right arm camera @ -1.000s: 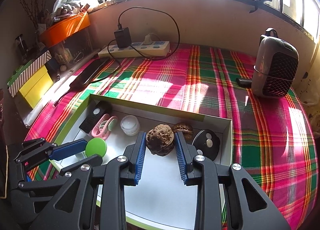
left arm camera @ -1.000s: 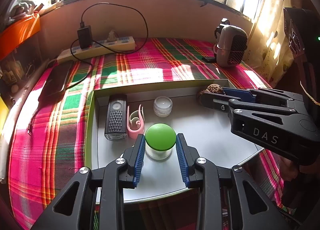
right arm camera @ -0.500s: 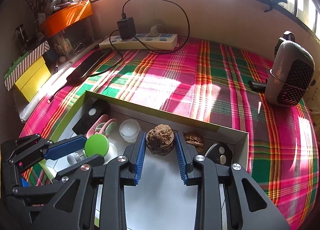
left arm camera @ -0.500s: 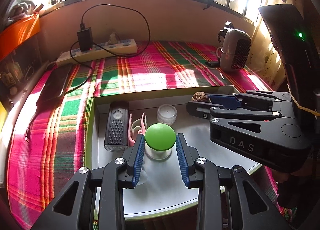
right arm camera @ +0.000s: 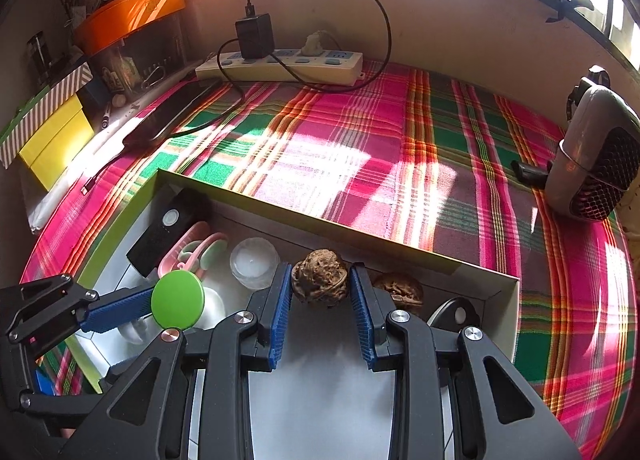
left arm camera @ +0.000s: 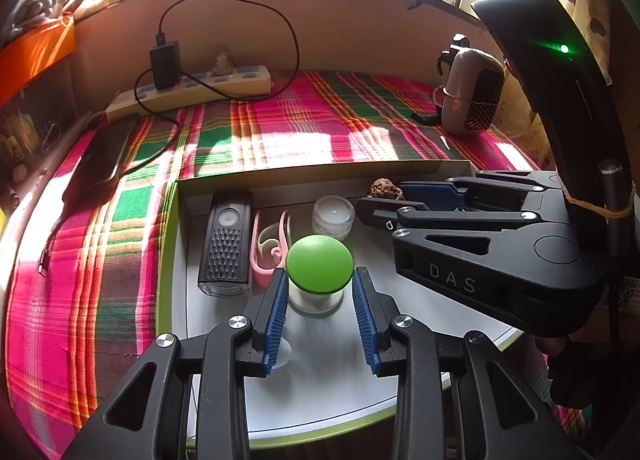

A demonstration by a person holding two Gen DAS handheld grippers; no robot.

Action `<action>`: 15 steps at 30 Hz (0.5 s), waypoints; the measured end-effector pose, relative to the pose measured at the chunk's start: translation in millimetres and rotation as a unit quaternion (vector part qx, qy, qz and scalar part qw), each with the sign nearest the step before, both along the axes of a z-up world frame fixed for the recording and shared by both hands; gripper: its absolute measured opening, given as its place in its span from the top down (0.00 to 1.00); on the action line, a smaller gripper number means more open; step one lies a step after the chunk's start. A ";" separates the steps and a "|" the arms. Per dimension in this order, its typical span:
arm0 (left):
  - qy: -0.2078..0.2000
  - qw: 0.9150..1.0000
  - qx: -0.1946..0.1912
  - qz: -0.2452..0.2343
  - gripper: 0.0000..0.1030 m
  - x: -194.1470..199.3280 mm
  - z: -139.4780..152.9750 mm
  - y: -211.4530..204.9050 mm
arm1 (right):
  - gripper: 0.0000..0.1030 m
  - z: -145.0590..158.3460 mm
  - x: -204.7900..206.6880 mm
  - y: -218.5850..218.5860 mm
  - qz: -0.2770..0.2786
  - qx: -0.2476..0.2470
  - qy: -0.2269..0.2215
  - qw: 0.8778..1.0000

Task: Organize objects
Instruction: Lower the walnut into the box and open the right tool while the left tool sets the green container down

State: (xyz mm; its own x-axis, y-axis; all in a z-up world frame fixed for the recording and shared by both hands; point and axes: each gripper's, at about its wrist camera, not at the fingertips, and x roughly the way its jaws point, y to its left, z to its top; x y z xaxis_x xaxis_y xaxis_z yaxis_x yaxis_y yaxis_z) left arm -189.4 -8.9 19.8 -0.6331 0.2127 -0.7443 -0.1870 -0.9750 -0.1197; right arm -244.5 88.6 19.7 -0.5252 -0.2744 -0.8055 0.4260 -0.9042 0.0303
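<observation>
L gripper: jaws clamped on green-lid jar, frame centre, standing in white tray. R gripper: jaws pinching walnut near tray's far wall; 2nd walnut just right of it.

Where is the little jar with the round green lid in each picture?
Left wrist view: the clear jar with the round green lid sits centre, between the left gripper fingers.
Right wrist view: lower left.
Shared landmark: the small clear candle cup close by.
</observation>
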 end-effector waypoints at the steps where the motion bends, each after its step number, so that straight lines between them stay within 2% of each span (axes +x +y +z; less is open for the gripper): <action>1: 0.000 1.000 0.000 0.001 0.71 -0.1 -0.1 -0.2 | 0.70 -0.2 -0.4 -0.1 0.000 0.002 0.000 1.000; 15: 0.000 1.000 0.001 0.001 0.71 -0.6 -0.8 -1.1 | 0.70 -2.0 -1.7 -5.8 -0.004 0.021 -0.003 1.000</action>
